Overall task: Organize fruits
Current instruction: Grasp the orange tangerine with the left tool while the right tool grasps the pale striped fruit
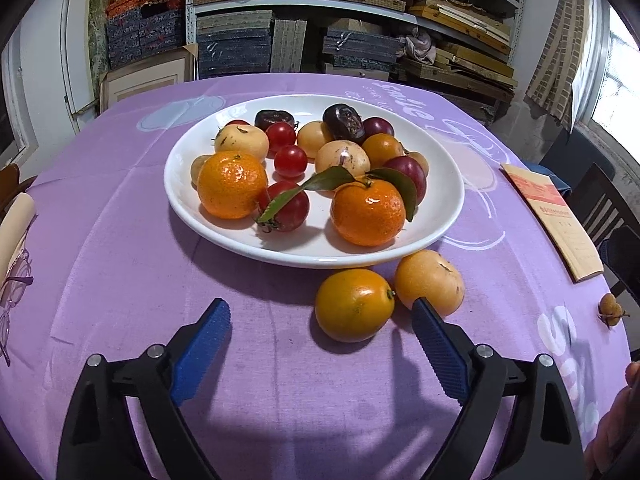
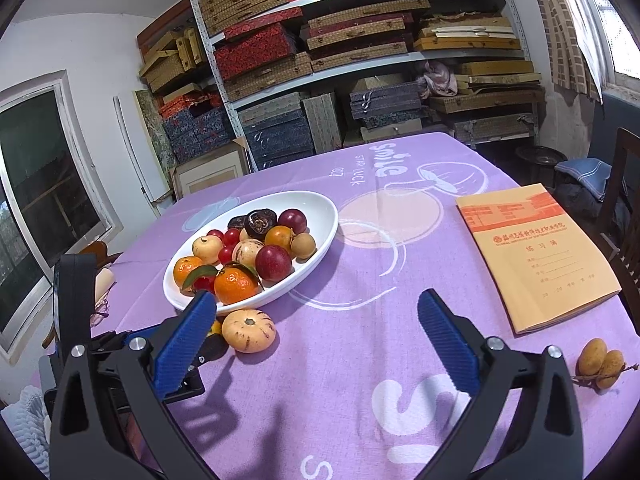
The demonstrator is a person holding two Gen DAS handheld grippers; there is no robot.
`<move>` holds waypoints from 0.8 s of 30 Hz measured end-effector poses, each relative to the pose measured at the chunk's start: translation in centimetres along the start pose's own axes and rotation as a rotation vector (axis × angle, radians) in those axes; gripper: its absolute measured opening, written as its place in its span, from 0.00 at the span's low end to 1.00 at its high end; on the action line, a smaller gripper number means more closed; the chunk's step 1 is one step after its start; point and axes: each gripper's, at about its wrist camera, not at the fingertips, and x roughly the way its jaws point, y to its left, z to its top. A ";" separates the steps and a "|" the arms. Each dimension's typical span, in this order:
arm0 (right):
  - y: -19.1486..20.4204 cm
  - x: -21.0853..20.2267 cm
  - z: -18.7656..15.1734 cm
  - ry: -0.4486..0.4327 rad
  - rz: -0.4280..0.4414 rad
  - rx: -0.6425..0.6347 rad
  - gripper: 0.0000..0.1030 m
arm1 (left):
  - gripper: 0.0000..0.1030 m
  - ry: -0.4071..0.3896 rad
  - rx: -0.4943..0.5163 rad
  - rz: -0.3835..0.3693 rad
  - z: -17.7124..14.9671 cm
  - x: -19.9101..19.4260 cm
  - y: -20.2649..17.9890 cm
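Observation:
A white plate (image 1: 442, 222) (image 2: 320, 210) holds mandarins, cherry tomatoes, plums, pale yellow fruits and dark dried fruits. In front of it on the purple cloth lie a smooth orange fruit (image 1: 354, 304) and a streaked yellow fruit (image 1: 430, 282) (image 2: 248, 330). My left gripper (image 1: 320, 310) is open just short of them. The orange fruit sits between its fingertips, close to the right-hand finger, and neither pad presses on it. My right gripper (image 2: 318, 300) is open over bare cloth with nothing between its fingers. A pair of small brown fruits (image 2: 600, 362) (image 1: 610, 310) lies to the right.
A tan exercise book (image 2: 536, 264) (image 1: 560, 232) lies at the right of the table. Purple glasses (image 1: 16, 280) rest at the left edge. A dark chair (image 1: 600, 204) stands beyond the right edge. Shelves of boxes fill the back wall.

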 end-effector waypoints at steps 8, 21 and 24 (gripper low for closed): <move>0.0 0.0 0.0 0.000 0.000 -0.001 0.96 | 0.48 -0.027 0.073 -0.065 -0.2 -0.5 -1.7; 0.1 0.1 -0.2 0.005 0.006 -0.001 0.96 | 0.38 0.021 0.056 -0.101 -0.1 0.7 -1.7; 0.1 0.1 -0.2 0.007 0.005 -0.002 0.96 | 0.38 0.021 0.055 -0.096 0.0 0.8 -1.7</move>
